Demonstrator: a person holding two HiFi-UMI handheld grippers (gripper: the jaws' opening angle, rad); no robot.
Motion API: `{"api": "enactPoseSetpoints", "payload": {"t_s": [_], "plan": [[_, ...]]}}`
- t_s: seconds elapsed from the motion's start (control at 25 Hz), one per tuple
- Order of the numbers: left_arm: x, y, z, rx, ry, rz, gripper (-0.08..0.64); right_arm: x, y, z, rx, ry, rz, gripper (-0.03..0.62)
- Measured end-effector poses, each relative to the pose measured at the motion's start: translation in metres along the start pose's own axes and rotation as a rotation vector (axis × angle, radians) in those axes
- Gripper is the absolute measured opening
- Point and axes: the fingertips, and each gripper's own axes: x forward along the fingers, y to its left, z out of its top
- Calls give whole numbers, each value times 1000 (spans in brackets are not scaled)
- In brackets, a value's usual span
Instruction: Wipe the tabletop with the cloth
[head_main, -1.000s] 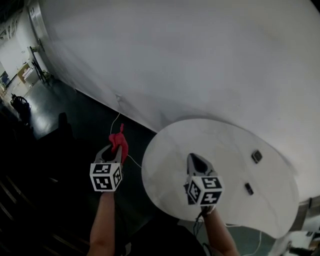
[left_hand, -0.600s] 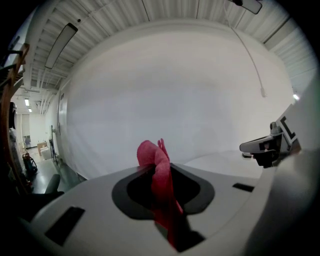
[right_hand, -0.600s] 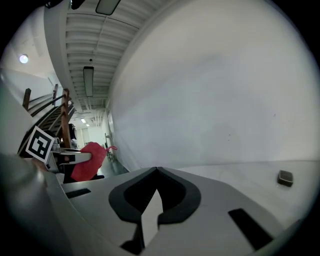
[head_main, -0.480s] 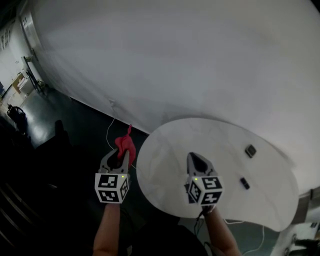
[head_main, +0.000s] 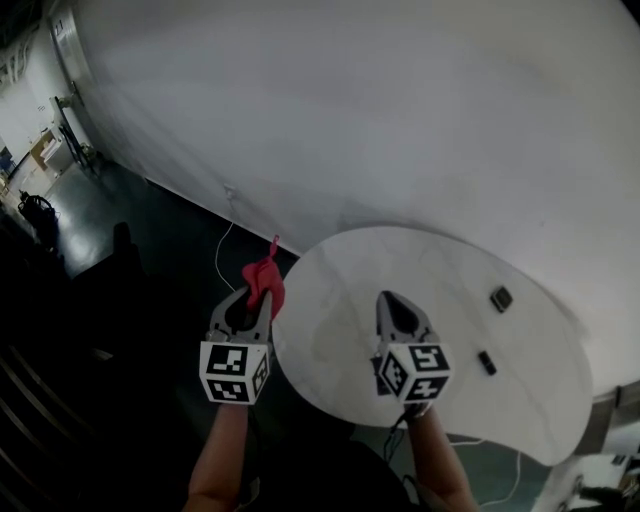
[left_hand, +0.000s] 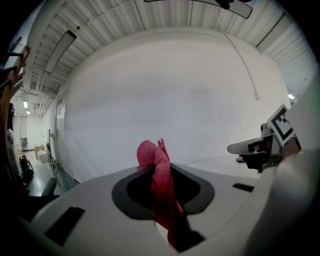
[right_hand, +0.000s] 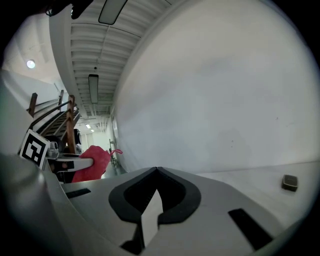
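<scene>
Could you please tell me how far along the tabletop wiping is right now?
Done: the red cloth is picked up, clamped in the left gripper. In hand: it is held in the air beside the round table, at its left edge, not on the top; the right gripper hovers shut and empty above the table. Left: apparently the wiping itself, working around two small dark objects at the right.

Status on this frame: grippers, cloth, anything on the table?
Left gripper shut on cloth; right gripper shut, empty. Cloth in air at table left edge, not wiping yet. Two small dark items on table's right side.
</scene>
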Motion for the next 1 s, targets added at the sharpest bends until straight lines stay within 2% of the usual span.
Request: {"api": "enactPoseSetpoints", "payload": {"t_s": [0.32,1.0], "plan": [[-4,1,-3,-14,-2,11,75,-4,6,8,-27,-25,38,3],[-9,2,-14,-43,6,7,75,-4,18,7,-40,-31,63,2]]}}
